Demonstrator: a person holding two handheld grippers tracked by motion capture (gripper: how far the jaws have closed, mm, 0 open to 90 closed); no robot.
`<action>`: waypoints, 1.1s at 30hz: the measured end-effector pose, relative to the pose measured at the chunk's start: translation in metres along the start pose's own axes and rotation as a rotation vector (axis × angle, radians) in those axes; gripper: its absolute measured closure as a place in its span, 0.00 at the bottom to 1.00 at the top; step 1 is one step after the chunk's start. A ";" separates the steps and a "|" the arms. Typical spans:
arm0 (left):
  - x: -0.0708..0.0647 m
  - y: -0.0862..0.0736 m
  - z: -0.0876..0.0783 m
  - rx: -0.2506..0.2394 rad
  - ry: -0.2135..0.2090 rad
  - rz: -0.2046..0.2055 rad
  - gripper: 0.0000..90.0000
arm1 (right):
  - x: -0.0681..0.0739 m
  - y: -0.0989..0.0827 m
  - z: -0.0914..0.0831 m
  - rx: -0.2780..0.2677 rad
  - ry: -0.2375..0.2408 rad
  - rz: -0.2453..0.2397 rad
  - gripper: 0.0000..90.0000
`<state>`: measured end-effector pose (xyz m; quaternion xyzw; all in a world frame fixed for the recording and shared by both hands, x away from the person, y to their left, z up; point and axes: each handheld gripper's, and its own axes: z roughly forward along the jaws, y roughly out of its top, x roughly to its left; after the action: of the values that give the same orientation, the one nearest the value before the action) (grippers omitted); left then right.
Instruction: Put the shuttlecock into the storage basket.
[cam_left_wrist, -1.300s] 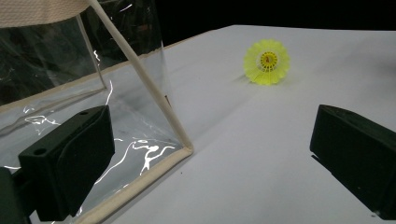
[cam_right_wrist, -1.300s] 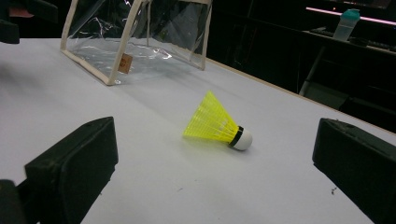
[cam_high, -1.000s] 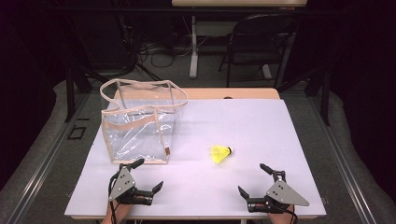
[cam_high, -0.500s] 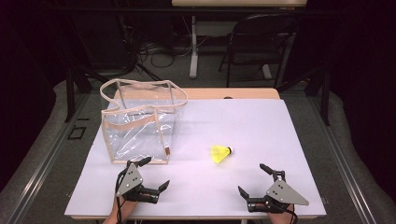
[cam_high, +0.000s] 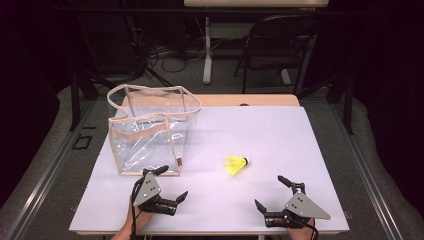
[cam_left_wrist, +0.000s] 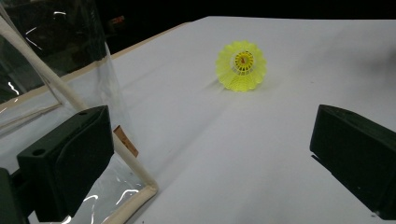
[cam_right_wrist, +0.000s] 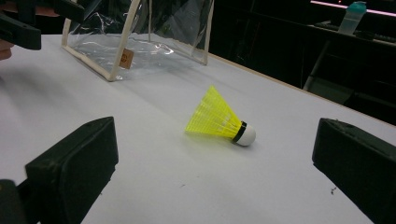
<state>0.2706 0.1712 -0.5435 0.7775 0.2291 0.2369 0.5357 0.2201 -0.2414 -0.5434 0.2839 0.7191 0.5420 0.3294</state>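
White tabletop (cam_high: 300, 140), dark room behind. The yellow plastic shuttlecock with white cork tip (cam_high: 237, 164) lies on its side mid-table, outside and near the clear, cream-trimmed vinyl tote bag (cam_high: 150, 132); nothing appears done yet. Your left gripper (cam_high: 167, 187) and right gripper (cam_high: 275, 196) stand wide open, empty.

Bare white table (cam_high: 280, 130) from 12 round to 4 o'clock of the yellow shuttlecock (cam_high: 236, 164): free passage. Clear bag (cam_high: 150, 131) stands upright at its 10 o'clock, blocking that side. Left gripper (cam_high: 167, 184), jaws wide, sits just beside the bag's near corner; right gripper (cam_high: 274, 194) has an unobstructed lane.
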 end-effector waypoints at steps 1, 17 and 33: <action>0.000 0.000 0.001 0.004 -0.001 0.002 0.00 | 0.000 0.000 0.000 0.000 0.000 0.000 0.00; -0.006 0.008 0.021 0.027 -0.019 0.012 0.00 | 0.000 0.000 -0.001 -0.001 -0.001 0.002 0.00; -0.018 0.022 0.054 0.060 -0.054 0.017 0.00 | -0.001 0.000 0.000 0.005 -0.003 0.012 0.00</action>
<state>0.2918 0.1140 -0.5415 0.8012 0.2147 0.2133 0.5163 0.2206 -0.2420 -0.5435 0.2900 0.7181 0.5419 0.3266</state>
